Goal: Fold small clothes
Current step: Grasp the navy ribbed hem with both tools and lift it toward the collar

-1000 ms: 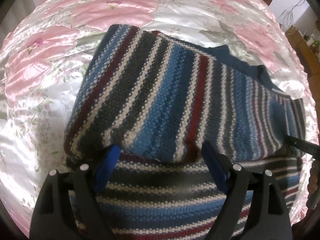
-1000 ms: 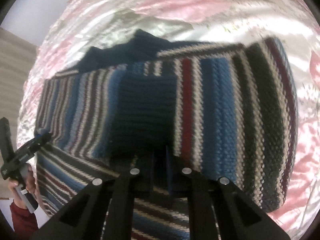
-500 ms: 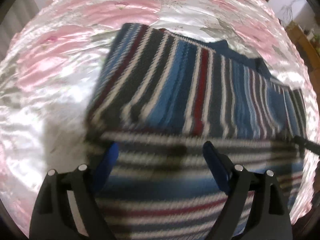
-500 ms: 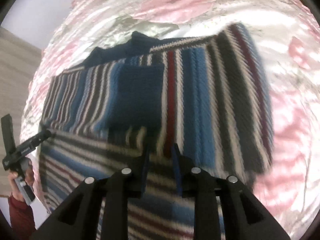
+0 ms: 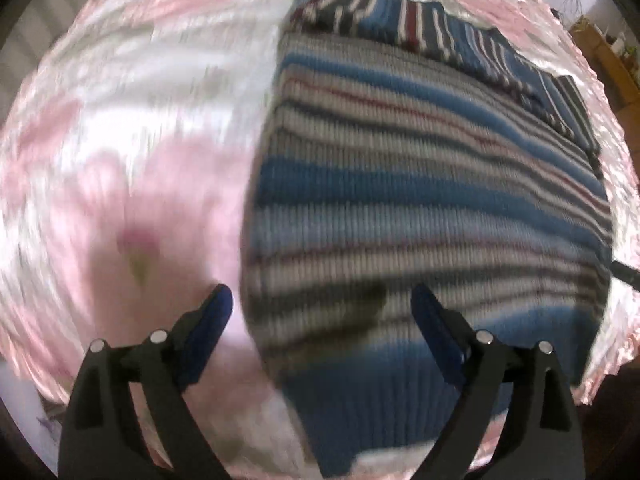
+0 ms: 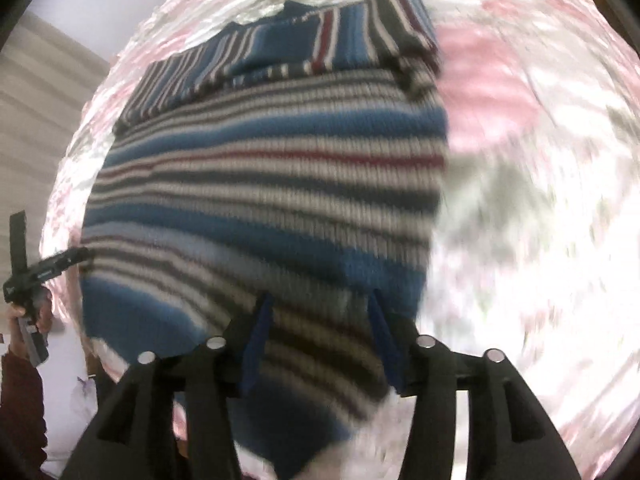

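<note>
Striped sweater (image 5: pixel 420 200) on satin bedspread (image 5: pixel 120 140)

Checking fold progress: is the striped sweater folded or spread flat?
Partly folded. The striped sweater lies on the satin sheet, its far part doubled over with stripes running crosswise to the body's.

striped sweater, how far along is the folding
Done: the striped sweater lies on the pink satin sheet with a folded layer across its far end. In hand: nothing; the left gripper and right gripper hover over the near hem, jaws open. Left: folding the near part over.
</note>
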Tool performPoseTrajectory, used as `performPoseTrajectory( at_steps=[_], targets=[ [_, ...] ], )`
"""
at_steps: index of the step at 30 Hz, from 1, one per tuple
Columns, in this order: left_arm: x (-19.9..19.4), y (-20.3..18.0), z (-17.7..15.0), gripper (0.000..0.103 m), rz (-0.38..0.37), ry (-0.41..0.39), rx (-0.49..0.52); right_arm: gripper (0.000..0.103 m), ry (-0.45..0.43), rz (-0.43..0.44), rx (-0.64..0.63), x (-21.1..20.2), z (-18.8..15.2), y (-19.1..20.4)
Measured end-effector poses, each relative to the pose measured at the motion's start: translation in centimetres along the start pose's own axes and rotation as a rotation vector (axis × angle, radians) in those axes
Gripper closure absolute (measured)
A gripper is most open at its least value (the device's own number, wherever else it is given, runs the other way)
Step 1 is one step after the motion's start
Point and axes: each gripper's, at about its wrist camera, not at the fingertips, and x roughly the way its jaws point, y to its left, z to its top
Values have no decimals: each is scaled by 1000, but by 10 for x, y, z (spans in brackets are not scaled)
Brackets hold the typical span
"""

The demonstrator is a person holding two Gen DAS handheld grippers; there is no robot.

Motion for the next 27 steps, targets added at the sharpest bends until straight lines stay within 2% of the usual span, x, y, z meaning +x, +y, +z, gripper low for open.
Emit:
performPoseTrajectory(
  at_steps=[4, 9, 17, 27],
  targets=[
    [1, 0, -33, 13, -25, 31, -3, 51, 26, 0, 15, 0, -35, -1],
    [3, -5, -49, 13, -56, 43, 3, 50, 50, 6, 23, 4, -65, 2],
    [15, -10, -80, 13, -129, 101, -18, 48, 75, 28, 51, 12, -83, 1],
    [8, 6, -93, 14, -173, 106, -57, 46, 102, 44, 51, 25, -90, 6]
  ],
)
